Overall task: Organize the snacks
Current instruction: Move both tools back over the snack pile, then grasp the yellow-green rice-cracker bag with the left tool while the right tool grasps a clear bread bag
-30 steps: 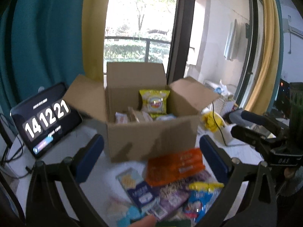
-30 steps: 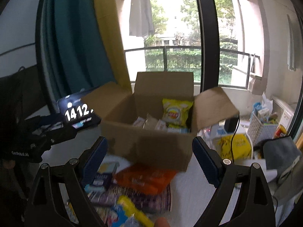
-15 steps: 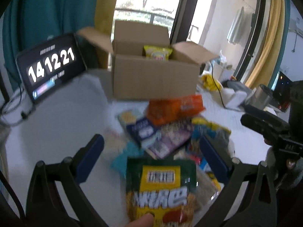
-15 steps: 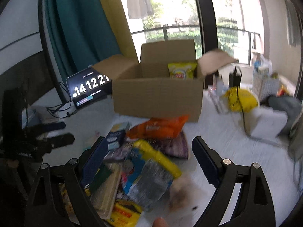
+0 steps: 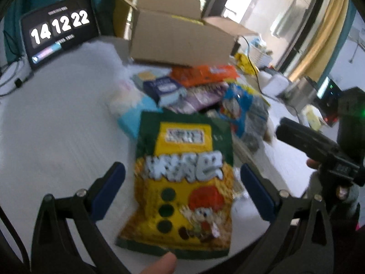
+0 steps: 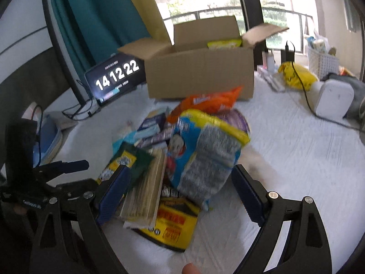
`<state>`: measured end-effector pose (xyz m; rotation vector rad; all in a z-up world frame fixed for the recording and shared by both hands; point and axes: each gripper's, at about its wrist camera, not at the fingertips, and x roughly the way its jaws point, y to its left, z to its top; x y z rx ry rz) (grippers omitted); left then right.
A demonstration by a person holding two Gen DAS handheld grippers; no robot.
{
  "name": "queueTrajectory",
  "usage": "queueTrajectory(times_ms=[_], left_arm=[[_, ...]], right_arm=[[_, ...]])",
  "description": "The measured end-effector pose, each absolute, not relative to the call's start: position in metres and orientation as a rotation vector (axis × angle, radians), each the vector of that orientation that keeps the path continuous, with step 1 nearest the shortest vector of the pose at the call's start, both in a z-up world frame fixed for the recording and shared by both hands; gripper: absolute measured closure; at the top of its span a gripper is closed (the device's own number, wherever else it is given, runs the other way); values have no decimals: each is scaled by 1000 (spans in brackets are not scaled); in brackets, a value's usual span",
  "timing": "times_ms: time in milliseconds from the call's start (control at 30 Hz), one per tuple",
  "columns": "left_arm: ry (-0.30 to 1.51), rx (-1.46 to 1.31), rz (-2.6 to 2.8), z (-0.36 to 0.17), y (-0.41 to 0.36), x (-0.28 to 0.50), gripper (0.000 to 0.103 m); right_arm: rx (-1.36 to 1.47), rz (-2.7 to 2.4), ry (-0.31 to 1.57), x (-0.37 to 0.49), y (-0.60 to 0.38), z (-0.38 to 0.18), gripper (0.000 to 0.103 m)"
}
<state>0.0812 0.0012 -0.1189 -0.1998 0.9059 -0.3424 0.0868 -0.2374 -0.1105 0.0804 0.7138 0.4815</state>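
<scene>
Hovering over a heap of snack packets on the white tabletop point(image 5: 57, 125), both grippers stand released, jaws spread wide and gripping nothing. The left gripper point(image 5: 182, 189) straddles a green-and-yellow snack bag point(image 5: 184, 182) that lies flat between its blue pads without touching either — the bag sits at the near edge of the heap. The right gripper point(image 6: 180, 196) is poised above a blue-and-yellow packet point(image 6: 205, 150) that rests on top of the pile, with a pale packet of stick-like biscuits point(image 6: 146, 191) just beside its left pad and a yellow-and-black packet point(image 6: 173, 223) underneath.

Farther back in the heap lie an orange packet point(image 6: 209, 100), a purple one point(image 5: 200, 96) and a dark-blue box point(image 5: 164, 89), overlapping one another. Behind them stands an open cardboard box point(image 6: 200, 77), flaps raised, with a yellow chip bag point(image 6: 224, 43) showing above its rim. A tablet point(image 6: 116, 77) reading 14 12 22 leans to the left of the box. The images are motion-blurred; print on the packets cannot be read.

A fingertip point(image 5: 159, 264) shows at the bottom edge of the left view.
</scene>
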Motion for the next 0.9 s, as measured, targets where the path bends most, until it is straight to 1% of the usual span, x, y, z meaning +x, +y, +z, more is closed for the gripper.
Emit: queueTrajectory(times_ms=[167,233,433,533,633,700,733,767,800,833,900], left_arm=[[972,-130,-347,-138,-11,80,1],[967,-83,-333,-142,-15,78,1],[979,-148,-368,-152,-6,82,0],[956,-121,-376,-152,-7,81,0],[943,-114,-378,-152,-9,80,0],[936,-122,-384,-151,-9,80,2],[930,-132,-386,-151,-8,79,3],[922,-139,-385,-151,-6,79,10],[917,-152,-389,-150,-4,78,19],[911,-159,-390,-150,-3,78,22],[910,-186,-396,-150,2,78,33]], right_arm=[[83,490,736,84,-234,-117,11],[84,492,741,85,-234,-118,11],[76,516,768,87,-224,-123,11],[69,538,791,88,-217,-128,11],[67,566,812,89,-210,-133,12],[70,582,836,90,-207,-138,16],[71,589,846,90,-205,-139,18],[68,597,859,91,-203,-142,24],[64,599,868,91,-201,-143,26],[58,600,875,92,-200,-145,28],[50,601,887,92,-198,-148,33]])
